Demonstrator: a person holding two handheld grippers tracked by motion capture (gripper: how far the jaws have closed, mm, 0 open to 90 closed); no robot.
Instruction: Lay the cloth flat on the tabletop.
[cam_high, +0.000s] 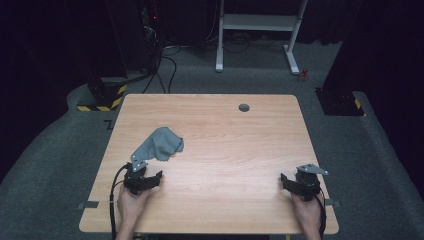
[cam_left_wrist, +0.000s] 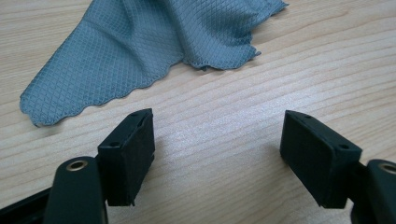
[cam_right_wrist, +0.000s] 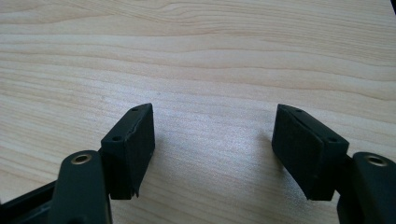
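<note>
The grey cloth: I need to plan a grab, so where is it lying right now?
In the high view the grey cloth lies bunched on the left half of the table, just ahead of the open left gripper, not touching it.

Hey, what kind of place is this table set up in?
Probably a lab or recording studio, not a home. A bare wooden table stands on grey carpet amid dark surroundings, with a hazard-striped stand base and loose cables behind it. A grey cloth lies by the left claw.
</note>
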